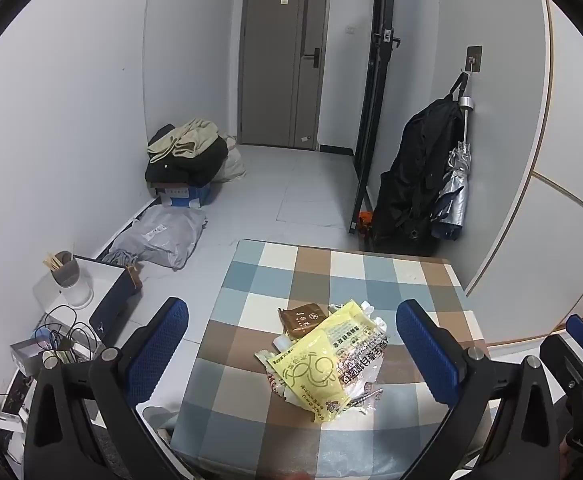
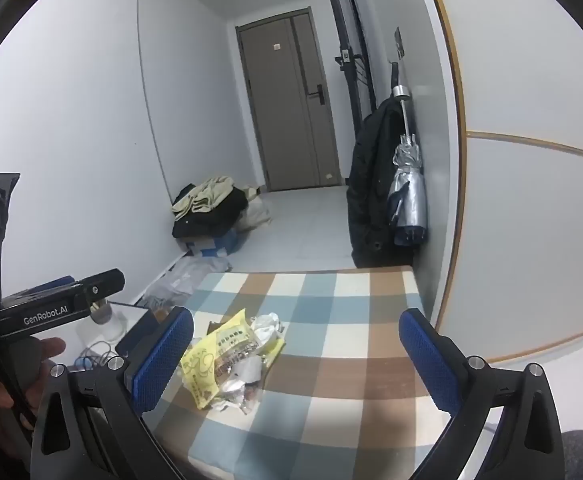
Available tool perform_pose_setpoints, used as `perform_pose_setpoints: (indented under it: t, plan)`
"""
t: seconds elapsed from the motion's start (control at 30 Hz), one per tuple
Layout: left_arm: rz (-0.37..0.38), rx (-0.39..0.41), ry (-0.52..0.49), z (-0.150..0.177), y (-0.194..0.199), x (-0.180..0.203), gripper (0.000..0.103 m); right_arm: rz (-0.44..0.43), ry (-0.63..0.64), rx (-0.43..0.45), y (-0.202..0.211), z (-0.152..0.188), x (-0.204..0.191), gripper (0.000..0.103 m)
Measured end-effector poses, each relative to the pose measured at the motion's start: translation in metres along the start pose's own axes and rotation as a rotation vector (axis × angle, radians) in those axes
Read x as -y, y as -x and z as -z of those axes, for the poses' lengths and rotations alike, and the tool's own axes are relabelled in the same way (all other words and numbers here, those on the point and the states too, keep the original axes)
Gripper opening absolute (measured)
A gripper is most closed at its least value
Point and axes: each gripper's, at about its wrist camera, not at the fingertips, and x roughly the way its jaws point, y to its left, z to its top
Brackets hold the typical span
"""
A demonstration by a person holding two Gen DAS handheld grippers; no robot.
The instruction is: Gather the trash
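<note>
Both claws are hanging released over the checked table: the left gripper is framing the yellow wrappers (lower centre), the right gripper gaping beside them.

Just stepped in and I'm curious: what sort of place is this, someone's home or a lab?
Most likely a small lived-in flat, near its entrance: a grey door with a handle lock, a black coat and folded umbrella hung on a wall hook, and a checked tablecloth strewn with snack wrappers.
</note>
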Motion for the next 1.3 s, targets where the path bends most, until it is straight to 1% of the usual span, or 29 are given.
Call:
perform_pose_setpoints:
  t: [0.03, 0.07, 0.1, 0.13, 0.23, 0.3, 0.33, 0.4, 0.67, 0.77, 0.9, 1.3]
  plan:
    - [-0.007, -0.003, -0.002, 0.0, -0.002, 0.001, 0.102, -0.001, -0.001, 0.002, 0.003, 0.001, -0.001, 0.103]
    - [0.018, 0.007, -0.005, 0.001, -0.001, 0.003, 0.102, 0.005, -0.007, -0.029, 0.002, 0.0, -0.001, 0.103]
    - [0.013, 0.007, -0.005, 0.001, -0.003, 0.003, 0.102, 0.006, -0.005, -0.027, 0.003, 0.001, -0.002, 0.103]
    - [0.022, 0.024, -0.016, 0.003, 0.002, 0.001, 0.102, 0.007, -0.004, -0.026, 0.003, 0.001, -0.002, 0.103]
    - [0.034, 0.032, -0.006, 0.003, 0.006, 0.0, 0.102, 0.009, -0.005, -0.027, 0.003, -0.001, 0.0, 0.103]
    - [0.039, 0.031, -0.006, 0.004, 0.006, 0.002, 0.102, 0.009, -0.009, -0.029, 0.0, -0.002, 0.001, 0.103]
    - [0.042, 0.026, -0.004, 0.005, 0.006, 0.003, 0.102, 0.005, -0.003, -0.005, 0.004, 0.005, 0.002, 0.103]
    - [0.052, 0.018, 0.001, 0.004, 0.005, -0.001, 0.102, 0.009, 0.0, -0.006, 0.0, 0.004, 0.004, 0.103]
    - [0.045, 0.016, -0.007, 0.004, 0.005, 0.0, 0.102, 0.001, -0.015, -0.005, 0.006, -0.001, 0.003, 0.103]
    - [0.063, 0.005, -0.011, 0.004, 0.005, 0.002, 0.102, 0.002, -0.017, 0.002, 0.007, 0.0, 0.003, 0.103]
    - [0.06, 0.007, -0.022, 0.005, 0.006, 0.004, 0.102, 0.003, -0.019, 0.003, 0.008, -0.001, 0.002, 0.103]
    - [0.057, 0.005, -0.014, 0.006, 0.003, 0.001, 0.102, 0.008, -0.016, 0.012, 0.01, -0.002, 0.001, 0.103]
